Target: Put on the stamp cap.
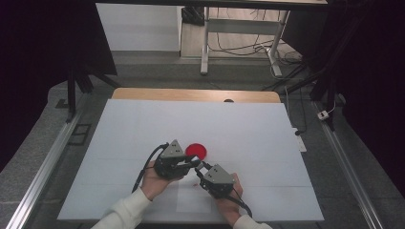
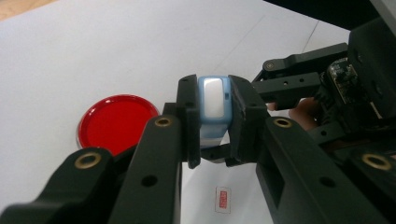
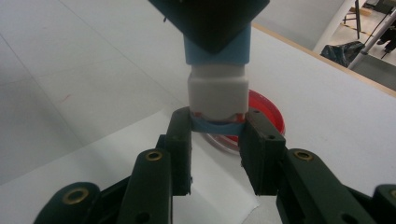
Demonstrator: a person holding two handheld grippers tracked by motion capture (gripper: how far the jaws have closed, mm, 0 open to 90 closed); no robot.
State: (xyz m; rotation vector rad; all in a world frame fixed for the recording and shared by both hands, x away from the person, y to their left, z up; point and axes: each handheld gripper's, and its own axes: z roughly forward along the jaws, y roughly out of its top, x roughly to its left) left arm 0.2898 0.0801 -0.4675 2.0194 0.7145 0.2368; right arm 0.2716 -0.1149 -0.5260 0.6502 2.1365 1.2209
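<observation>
Both claws pinch one small blue-and-white block [image 2: 214, 106] between them: the left gripper [image 2: 212, 122] is clamped on its blue sides, and the right gripper [image 3: 217, 135] is closed on its lower end. They meet just above the white table [image 1: 248, 124], beside a red round dish [image 1: 196, 151].

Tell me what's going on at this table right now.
A person is working both handheld grippers together over a white table. The left gripper has its jaws clamped on a small light-blue and white block-shaped object, and the right gripper grips the same object's other end, so it is held between them above the table. A round red disc with a clear rim lies flat just beyond the grippers.
</observation>
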